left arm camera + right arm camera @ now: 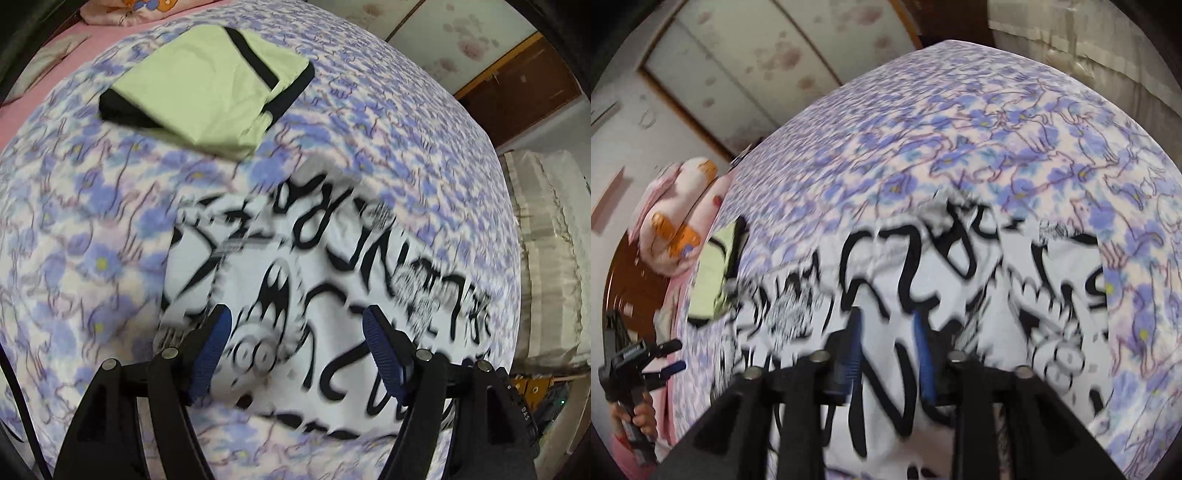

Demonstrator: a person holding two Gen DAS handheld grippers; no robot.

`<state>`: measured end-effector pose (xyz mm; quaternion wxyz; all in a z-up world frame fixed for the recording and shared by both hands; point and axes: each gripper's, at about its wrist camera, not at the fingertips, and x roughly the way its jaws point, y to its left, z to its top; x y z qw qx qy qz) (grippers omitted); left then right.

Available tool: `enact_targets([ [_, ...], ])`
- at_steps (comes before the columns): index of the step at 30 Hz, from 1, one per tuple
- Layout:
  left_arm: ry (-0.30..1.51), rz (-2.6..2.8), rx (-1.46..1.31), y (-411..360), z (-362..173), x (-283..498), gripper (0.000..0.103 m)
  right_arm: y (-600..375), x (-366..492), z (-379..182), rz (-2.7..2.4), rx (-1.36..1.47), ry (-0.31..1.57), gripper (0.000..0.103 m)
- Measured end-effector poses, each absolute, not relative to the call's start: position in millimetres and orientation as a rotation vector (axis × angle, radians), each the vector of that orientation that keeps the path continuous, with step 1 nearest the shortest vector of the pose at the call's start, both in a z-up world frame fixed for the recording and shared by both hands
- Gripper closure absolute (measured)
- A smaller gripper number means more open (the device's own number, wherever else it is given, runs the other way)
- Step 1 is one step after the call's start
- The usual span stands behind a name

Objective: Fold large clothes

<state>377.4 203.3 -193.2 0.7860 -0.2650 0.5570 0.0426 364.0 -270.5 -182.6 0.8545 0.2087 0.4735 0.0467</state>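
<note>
- Covering nearly everything under you is the bed, spread with a sheet printed in blue flowers; in your left wrist view its right edge drops off toward a stack of pale folded bedding.
- Lying flat on that sheet is the white garment with bold black cartoon print, folded into a compact rectangle. In your left wrist view it sits toward the near right side of the bed, directly below your fingers; both views are blurred, so finer creases cannot be told.
- Farther toward the far left corner of the bed rests a second folded garment, pale green with black trim, well apart from the white one.
- Beyond it, at the far left edge of the bed, a pink bundle with orange print sits on pink fabric.
- Your left gripper hangs over the white garment with its blue-padded fingers spread wide; nothing is pinched between them, only cloth lying below.
- Your right gripper stands partly open, its blue pads narrower apart than the left's, also above the printed cloth and gripping nothing that you can see.
- In the right wrist view, your hand shows at the far left around the left tool's handle, off the bed's edge.
</note>
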Motion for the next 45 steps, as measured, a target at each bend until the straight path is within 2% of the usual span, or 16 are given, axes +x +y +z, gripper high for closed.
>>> enact_targets([
  [4,1.202,0.089,-0.632,210.8,-210.4,347.1,0.031,-259.5,329.1,-192.7,0.103,0.441,1.018,0.059],
  [8,1.215,0.091,-0.676,222.5,-222.7,330.8,0.031,-251.3,301.1,-198.9,0.101,0.391,1.095,0.043],
  [9,1.216,0.090,-0.675,225.1,-224.2,329.6,0.031,-250.1,293.2,-199.0,0.109,0.364,1.106,0.042],
  [19,1.288,0.048,-0.482,240.0,-234.3,336.9,0.031,-270.2,259.9,-200.8,0.109,0.170,1.170,0.040],
  [23,1.334,0.044,-0.366,236.4,-240.0,343.6,0.026,-290.5,259.5,-199.0,0.074,0.106,1.129,0.040],
  [30,1.388,0.066,-0.301,239.3,-256.6,351.3,0.026,-325.6,286.7,-205.1,0.025,0.032,1.089,0.040],
  [34,1.407,0.021,-0.258,233.7,-268.4,358.4,0.026,-341.4,305.0,-215.4,0.013,0.018,1.083,0.040],
  [38,1.422,-0.042,-0.204,220.7,-279.3,366.6,0.021,-355.4,322.5,-232.4,0.004,0.000,1.080,0.040],
  [41,1.435,-0.052,-0.161,210.6,-285.9,376.4,0.017,-364.8,334.2,-246.5,-0.001,0.030,1.108,0.040],
  [45,1.436,-0.055,-0.122,202.7,-289.5,390.2,0.017,-373.6,337.4,-256.3,0.006,0.115,1.109,0.040],
])
